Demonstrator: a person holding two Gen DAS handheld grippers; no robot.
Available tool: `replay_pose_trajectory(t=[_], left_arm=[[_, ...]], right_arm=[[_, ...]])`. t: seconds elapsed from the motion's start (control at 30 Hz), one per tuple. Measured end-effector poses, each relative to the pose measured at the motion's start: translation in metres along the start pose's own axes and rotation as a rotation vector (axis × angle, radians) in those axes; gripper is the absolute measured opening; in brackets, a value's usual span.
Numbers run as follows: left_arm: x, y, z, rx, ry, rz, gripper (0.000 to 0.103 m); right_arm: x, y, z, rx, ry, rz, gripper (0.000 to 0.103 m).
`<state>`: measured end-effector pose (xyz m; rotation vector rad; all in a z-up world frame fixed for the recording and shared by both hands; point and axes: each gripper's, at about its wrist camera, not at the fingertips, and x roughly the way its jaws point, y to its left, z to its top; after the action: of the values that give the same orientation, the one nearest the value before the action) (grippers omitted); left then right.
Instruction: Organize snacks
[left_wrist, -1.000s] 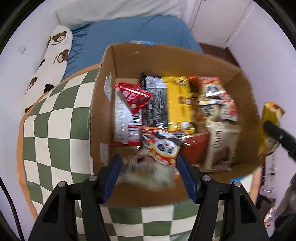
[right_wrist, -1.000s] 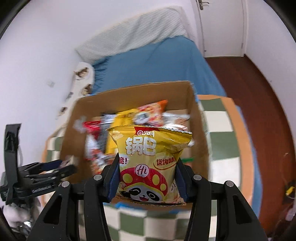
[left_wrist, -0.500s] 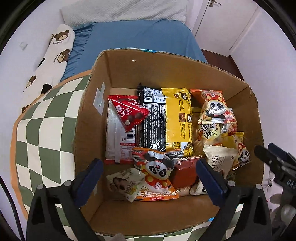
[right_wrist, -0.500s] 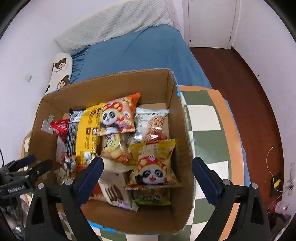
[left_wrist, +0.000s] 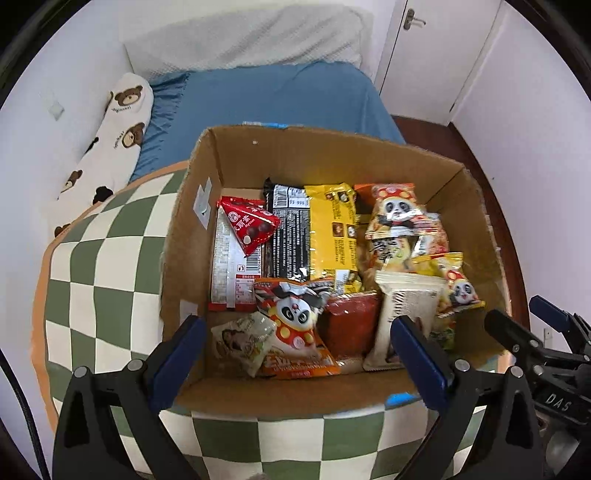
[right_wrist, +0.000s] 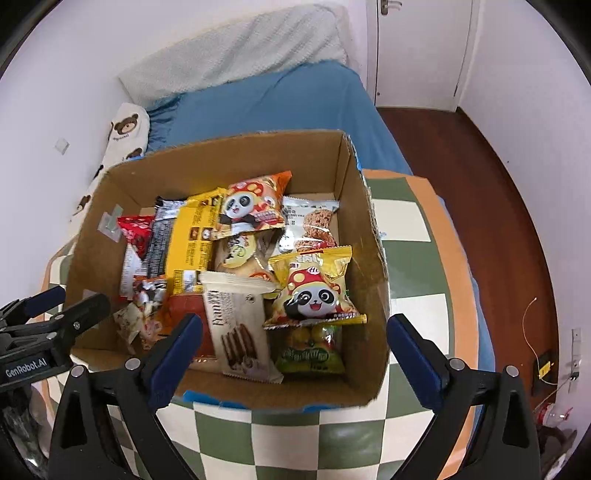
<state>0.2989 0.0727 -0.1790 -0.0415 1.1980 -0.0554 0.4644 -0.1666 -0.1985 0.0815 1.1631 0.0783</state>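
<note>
An open cardboard box (left_wrist: 325, 158) (right_wrist: 236, 155) on the checkered table holds several snack packs. A yellow panda chip bag (right_wrist: 314, 288) (left_wrist: 460, 284) lies at the box's right side, above a green candy pack (right_wrist: 310, 350). A small pale packet (left_wrist: 243, 339) and an orange panda bag (left_wrist: 295, 325) lie at the near left. My left gripper (left_wrist: 295, 362) is open and empty over the box's near edge. My right gripper (right_wrist: 295, 358) is open and empty over the near right part of the box. Each gripper shows in the other's view, the right one (left_wrist: 535, 332) and the left one (right_wrist: 55, 314).
The green and cream checkered table (left_wrist: 92, 280) (right_wrist: 417, 306) has an orange border. A blue bed (left_wrist: 266, 99) with a bear-print pillow (left_wrist: 110, 136) lies behind it. A white door (right_wrist: 417, 51) and dark wood floor (right_wrist: 480, 155) are at the right.
Both grippers opened and let go: the yellow panda bag and the small pale packet now lie in the box. Both grippers have pulled back and up from the box.
</note>
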Motion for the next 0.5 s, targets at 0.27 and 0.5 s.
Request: replay_pose_trajectory(t=[0.27,0.5], left_arm=[[-0.064,-0.009,-0.031,0.011,-0.109,-0.010,0.102],[-0.125,-0.008,-0.066,0.035,-0.191,0.002,0.102]], right_arm=[[-0.073,0.009,-0.032,-0.009,-0.122,0.004,0.102],[-0.141,0.016,-0.069,-0.018,-0.213,0.016,0.102]])
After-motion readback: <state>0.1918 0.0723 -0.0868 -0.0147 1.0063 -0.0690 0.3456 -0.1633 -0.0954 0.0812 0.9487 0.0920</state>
